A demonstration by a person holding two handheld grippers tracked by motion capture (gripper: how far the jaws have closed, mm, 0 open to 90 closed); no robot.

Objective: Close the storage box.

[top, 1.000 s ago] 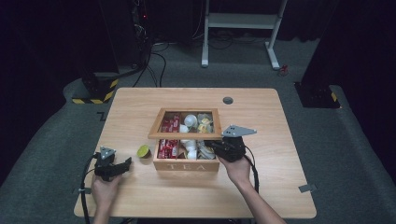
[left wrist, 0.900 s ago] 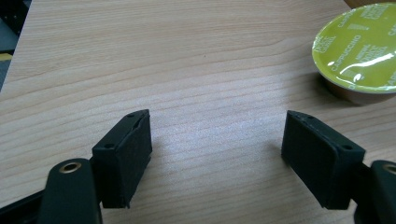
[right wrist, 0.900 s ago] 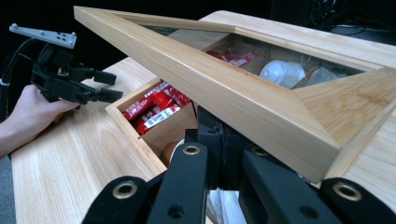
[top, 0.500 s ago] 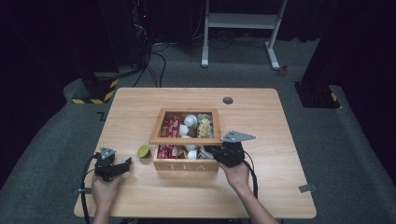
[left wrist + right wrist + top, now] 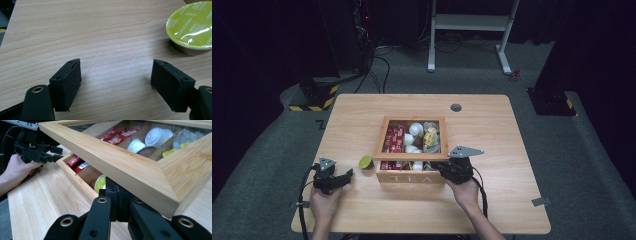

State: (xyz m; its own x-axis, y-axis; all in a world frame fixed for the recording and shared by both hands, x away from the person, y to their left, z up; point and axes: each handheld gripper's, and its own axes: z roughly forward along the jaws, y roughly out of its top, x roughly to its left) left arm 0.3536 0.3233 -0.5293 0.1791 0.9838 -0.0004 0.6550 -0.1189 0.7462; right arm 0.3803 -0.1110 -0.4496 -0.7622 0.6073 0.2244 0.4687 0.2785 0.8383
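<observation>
- The wooden tea box with a glass-paned lid (image 5: 412,172) stood near the middle of the light wooden table (image 5: 512,200), its compartments holding red sachets (image 5: 393,137), white capsules (image 5: 414,131) and yellow-labelled packets (image 5: 430,137).
- The right gripper (image 5: 438,170) was at the box's front right corner, its jaws pressed together under the pale wooden lid frame (image 5: 120,167); the frame stood tilted above the box's front wall in the right gripper view, so the lid looked partly raised — neither fully open nor shut.
- Whether the lid was on its way up or down could not be told from this moment; either way that step seemed unfinished.
- The left gripper (image 5: 343,178) rested low over the table with its jaws spread and nothing between them.
- A lime-green-topped cappuccino capsule (image 5: 193,26) sat on the table just beside the box's left front corner, near the left gripper but apart from it — untouched, and probably the item left to handle.
</observation>
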